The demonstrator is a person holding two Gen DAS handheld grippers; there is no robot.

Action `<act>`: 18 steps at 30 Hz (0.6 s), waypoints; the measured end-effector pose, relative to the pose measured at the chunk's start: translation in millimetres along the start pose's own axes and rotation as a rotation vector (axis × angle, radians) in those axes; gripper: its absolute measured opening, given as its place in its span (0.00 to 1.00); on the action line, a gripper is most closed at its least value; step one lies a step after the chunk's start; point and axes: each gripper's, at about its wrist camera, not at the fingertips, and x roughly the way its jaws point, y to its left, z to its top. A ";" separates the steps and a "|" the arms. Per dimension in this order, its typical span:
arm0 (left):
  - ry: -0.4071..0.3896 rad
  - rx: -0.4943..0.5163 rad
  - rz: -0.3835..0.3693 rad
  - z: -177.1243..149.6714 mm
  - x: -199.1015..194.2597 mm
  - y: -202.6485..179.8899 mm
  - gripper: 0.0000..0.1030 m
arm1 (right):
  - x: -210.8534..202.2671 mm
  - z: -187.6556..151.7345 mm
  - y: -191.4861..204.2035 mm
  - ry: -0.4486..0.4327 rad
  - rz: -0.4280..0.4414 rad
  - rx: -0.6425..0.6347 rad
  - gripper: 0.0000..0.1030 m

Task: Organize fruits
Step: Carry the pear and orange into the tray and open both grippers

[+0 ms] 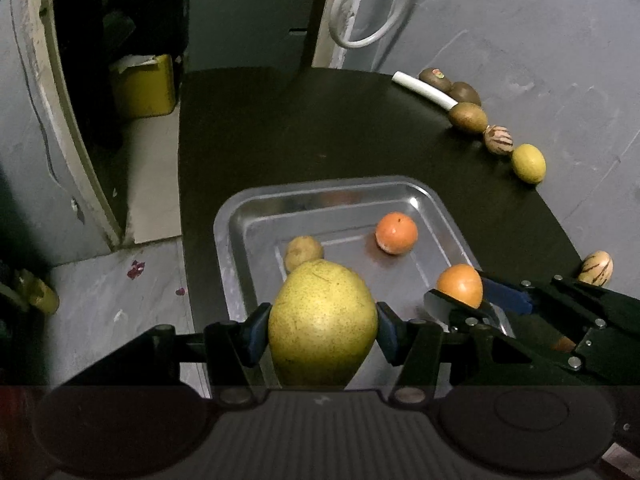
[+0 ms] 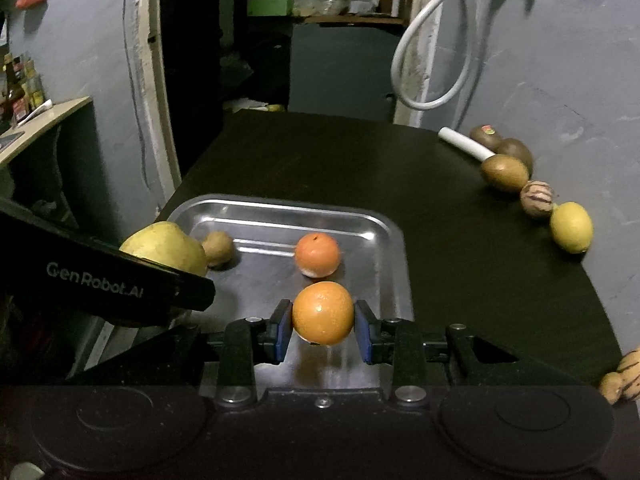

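Both grippers loaded over the metal tray.

Left gripper clamps a big yellow-green pear; right gripper pinches an orange, pads snug. In the tray: second orange at 12, small brown fruit at 10. Dark table, fruit row along its 2 o'clock edge, incl. lemon. Grey walls, doorway at 12. Left gripper's side reads "GenRobot.AI".
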 end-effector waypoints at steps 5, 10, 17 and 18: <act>-0.003 -0.007 0.004 -5.0 4.3 1.9 0.56 | 7.2 -4.0 3.6 0.008 0.019 -0.011 0.34; -0.010 -0.002 0.017 -6.7 8.7 -0.2 0.57 | 12.0 -7.2 3.7 0.013 0.024 -0.015 0.34; -0.012 0.001 0.018 -8.4 12.0 -1.5 0.57 | 15.7 -7.8 1.7 0.019 0.028 -0.003 0.34; -0.011 0.001 0.019 -8.5 12.4 -1.8 0.57 | 16.0 -7.9 1.5 0.020 0.028 -0.003 0.34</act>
